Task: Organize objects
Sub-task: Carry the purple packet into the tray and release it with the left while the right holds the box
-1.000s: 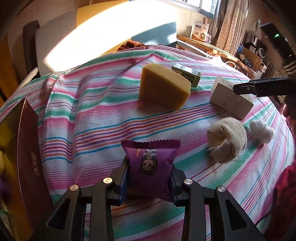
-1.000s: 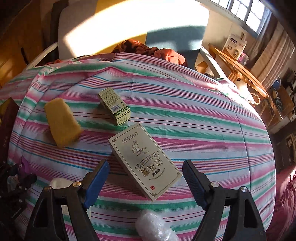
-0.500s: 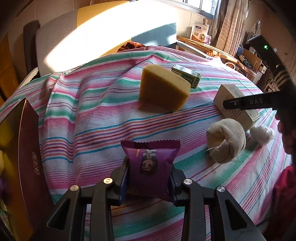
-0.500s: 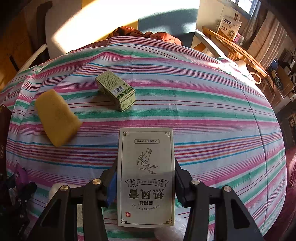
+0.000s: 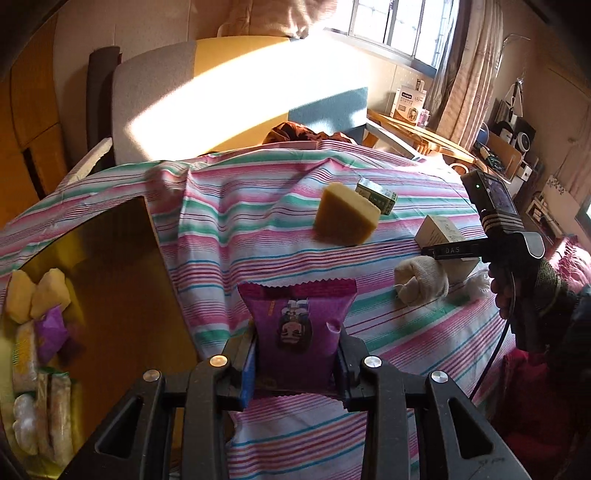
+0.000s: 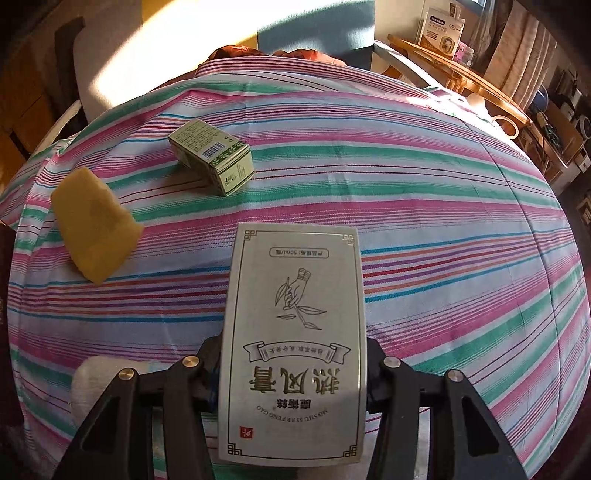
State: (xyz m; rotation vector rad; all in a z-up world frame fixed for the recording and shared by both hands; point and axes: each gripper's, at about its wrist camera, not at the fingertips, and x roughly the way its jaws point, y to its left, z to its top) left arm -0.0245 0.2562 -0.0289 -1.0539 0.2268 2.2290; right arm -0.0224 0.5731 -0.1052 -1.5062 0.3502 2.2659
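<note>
We count two claws: our left claw clamps one purple snack packet at lower centre; our right claw grips one white box. One yellow sponge and one green box lie upper left on the striped cloth.

Beyond the far edge of the striped cloth a grey and yellow headboard catches the sun, with a barred window, beige curtains and a cluttered wooden side table off its far right corner.
</note>
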